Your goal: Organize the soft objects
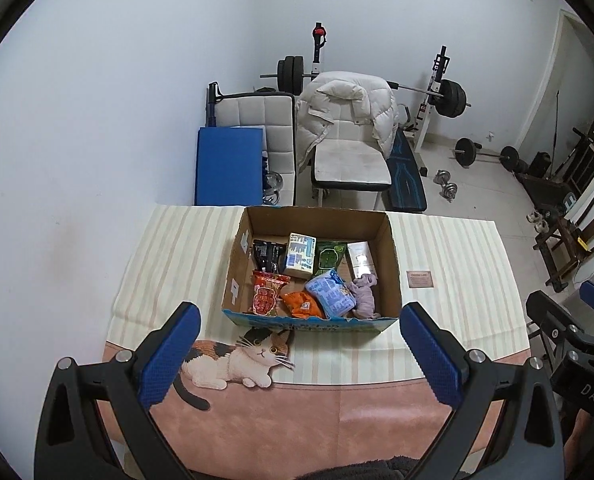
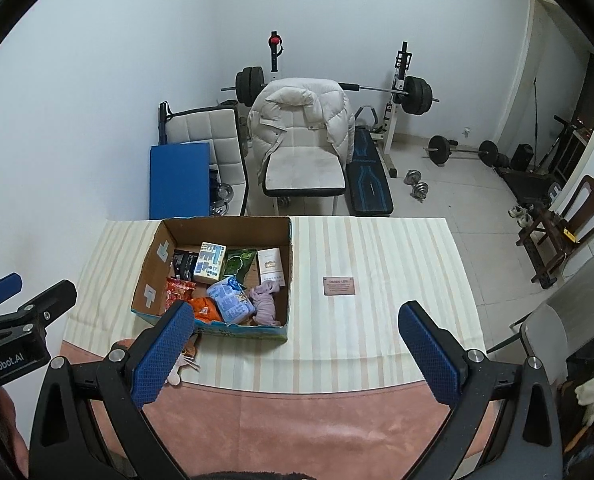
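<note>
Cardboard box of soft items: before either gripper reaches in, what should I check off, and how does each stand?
1. Left gripper open, nothing held: ok.
2. Right gripper open, nothing held: ok.
3. Brown cardboard box open-topped, upright on the striped tablecloth: ok.
4. Crumpled lilac cloth uncovered, near right corner: ok.
5. Light blue soft packet lies on top, reachable: ok.
6. Where sorted items should go: cannot tell.
</note>
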`<state>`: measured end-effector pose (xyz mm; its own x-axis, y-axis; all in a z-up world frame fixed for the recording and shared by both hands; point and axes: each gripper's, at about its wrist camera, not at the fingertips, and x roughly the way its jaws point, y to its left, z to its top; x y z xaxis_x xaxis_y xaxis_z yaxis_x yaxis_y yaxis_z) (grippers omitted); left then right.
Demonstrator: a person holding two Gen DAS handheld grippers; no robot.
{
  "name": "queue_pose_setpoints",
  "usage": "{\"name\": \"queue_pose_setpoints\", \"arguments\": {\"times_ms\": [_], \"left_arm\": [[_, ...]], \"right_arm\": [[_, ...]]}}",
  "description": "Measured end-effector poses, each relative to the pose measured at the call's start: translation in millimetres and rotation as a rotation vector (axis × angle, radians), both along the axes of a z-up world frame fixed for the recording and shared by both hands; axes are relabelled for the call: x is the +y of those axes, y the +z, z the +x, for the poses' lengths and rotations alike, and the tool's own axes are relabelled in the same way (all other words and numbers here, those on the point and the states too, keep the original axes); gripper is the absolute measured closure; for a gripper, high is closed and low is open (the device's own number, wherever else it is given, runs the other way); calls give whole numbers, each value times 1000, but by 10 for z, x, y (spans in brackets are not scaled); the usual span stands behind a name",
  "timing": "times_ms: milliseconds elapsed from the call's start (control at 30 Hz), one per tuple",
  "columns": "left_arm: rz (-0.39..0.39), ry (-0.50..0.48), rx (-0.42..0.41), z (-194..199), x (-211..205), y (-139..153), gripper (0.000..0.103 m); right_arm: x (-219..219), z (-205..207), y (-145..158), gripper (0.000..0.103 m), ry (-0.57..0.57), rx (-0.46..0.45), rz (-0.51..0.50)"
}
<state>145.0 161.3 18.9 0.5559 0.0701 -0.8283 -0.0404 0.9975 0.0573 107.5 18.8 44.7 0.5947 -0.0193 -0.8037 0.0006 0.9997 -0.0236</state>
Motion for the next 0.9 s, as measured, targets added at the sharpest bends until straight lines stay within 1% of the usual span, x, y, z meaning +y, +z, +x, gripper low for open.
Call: {"name": "queue_pose_setpoints", "arguments": {"times_ms": [367, 900], "left_arm": [[1, -11, -5, -5, -63, 12, 1], [-4, -10, -6, -13, -70, 16, 1]], "right_arm": [[-56, -28, -58, 0, -26, 10, -4], [-61, -103, -11, 0, -31, -11, -21]]}}
